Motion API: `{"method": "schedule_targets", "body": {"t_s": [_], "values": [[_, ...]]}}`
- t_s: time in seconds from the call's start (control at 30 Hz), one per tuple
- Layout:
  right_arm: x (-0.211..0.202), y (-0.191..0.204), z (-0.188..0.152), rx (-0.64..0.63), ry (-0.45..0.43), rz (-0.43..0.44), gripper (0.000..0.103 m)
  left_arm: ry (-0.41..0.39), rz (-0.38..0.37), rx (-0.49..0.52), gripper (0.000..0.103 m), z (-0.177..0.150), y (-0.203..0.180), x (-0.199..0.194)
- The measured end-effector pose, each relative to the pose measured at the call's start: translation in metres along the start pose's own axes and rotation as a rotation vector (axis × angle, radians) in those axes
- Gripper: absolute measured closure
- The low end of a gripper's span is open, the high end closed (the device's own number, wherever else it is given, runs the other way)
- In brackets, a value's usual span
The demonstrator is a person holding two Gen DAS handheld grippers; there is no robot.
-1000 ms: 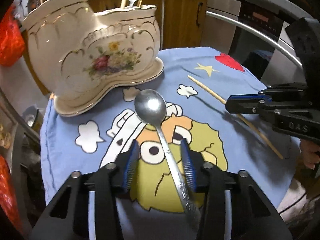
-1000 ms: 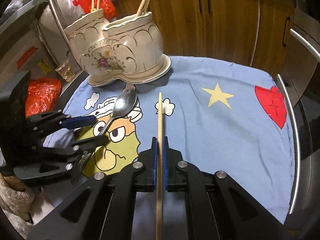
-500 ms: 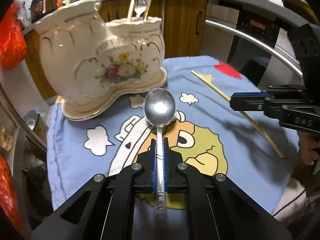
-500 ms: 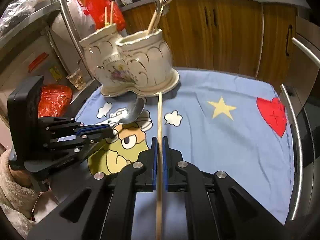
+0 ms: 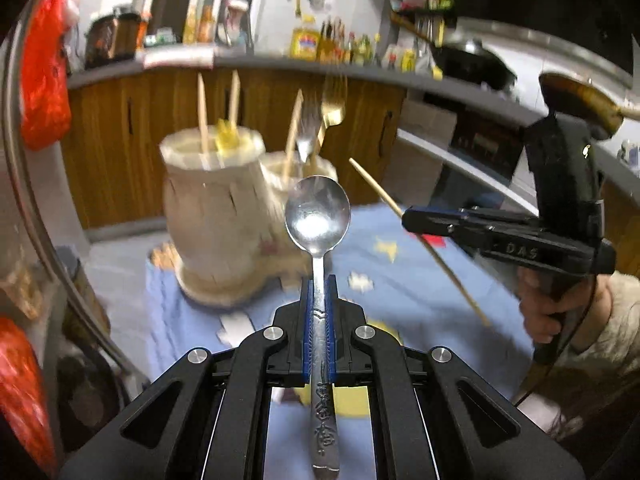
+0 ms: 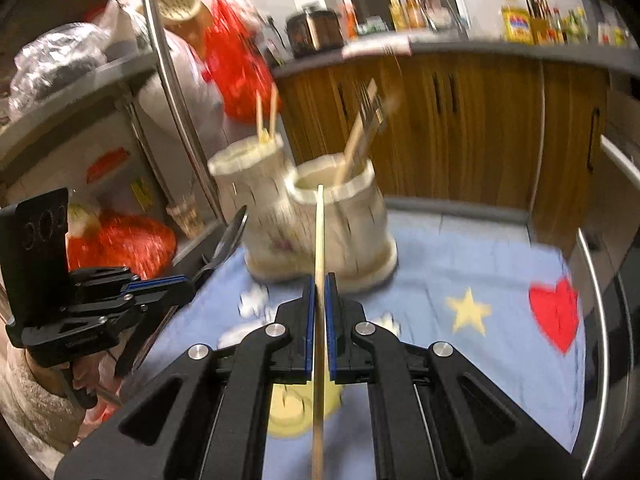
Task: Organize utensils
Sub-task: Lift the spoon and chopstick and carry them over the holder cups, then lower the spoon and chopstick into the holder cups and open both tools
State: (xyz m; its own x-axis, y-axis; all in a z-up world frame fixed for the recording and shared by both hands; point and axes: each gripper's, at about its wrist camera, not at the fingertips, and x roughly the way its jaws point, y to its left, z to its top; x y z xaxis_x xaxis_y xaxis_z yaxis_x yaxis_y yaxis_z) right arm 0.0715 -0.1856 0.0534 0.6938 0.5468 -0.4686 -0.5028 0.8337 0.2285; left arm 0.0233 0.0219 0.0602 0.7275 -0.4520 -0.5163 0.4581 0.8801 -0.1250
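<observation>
My left gripper (image 5: 319, 284) is shut on a metal spoon (image 5: 318, 216), held in the air with the bowl pointing ahead at the cream ceramic utensil holder (image 5: 216, 216). My right gripper (image 6: 319, 284) is shut on a wooden chopstick (image 6: 319, 232), also lifted, its tip near the holder's right compartment (image 6: 332, 188). The holder has two compartments: the left one holds chopsticks (image 6: 266, 114), the right one a chopstick and forks (image 6: 370, 114). The right gripper (image 5: 412, 218) with its chopstick shows in the left wrist view, the left gripper (image 6: 180, 284) with the spoon in the right wrist view.
The holder stands on a blue cartoon cloth (image 6: 460, 272) over a small table. Wooden cabinets (image 6: 480, 120) and a counter with bottles lie behind. Red bags (image 6: 236, 60) and a metal rack (image 6: 168, 80) stand at the left. The view is motion-blurred.
Both grippers have risen off the cloth with the spoon and the chopstick and tilted up towards the holder's openings. A second ago the left gripper was open around the spoon; now it is shut.
</observation>
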Motion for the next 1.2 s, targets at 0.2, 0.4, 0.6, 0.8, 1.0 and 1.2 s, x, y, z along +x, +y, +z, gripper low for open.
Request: {"method": "schedule_targets", "body": {"t_s": [0.2, 0.4, 0.6, 0.8, 1.0, 1.2], "values": [[0.01, 0.003, 0.048, -0.027, -0.168, 0.021, 0.098, -0.155, 0.027, -0.014, 0.097, 0.051, 0.017, -0.005], [0.039, 0.003, 0.084, -0.039, -0.332, -0.01, 0.098, -0.289, 0.07, -0.041, 0.097, 0.098, 0.035, 0.011], [0.066, -0.001, 0.096, -0.04, -0.391, -0.06, 0.098, -0.392, 0.161, -0.041, 0.097, 0.118, 0.049, 0.037], [0.082, 0.006, 0.097, -0.084, -0.472, -0.159, 0.098, -0.479, 0.248, -0.058, 0.097, 0.116, 0.061, 0.047], [0.091, 0.007, 0.09, -0.112, -0.467, -0.173, 0.098, -0.485, 0.293, -0.058, 0.097, 0.105, 0.067, 0.054], [0.092, 0.0, 0.076, -0.111, -0.39, -0.139, 0.098, -0.444, 0.286, -0.053, 0.097, 0.091, 0.068, 0.053]]}}
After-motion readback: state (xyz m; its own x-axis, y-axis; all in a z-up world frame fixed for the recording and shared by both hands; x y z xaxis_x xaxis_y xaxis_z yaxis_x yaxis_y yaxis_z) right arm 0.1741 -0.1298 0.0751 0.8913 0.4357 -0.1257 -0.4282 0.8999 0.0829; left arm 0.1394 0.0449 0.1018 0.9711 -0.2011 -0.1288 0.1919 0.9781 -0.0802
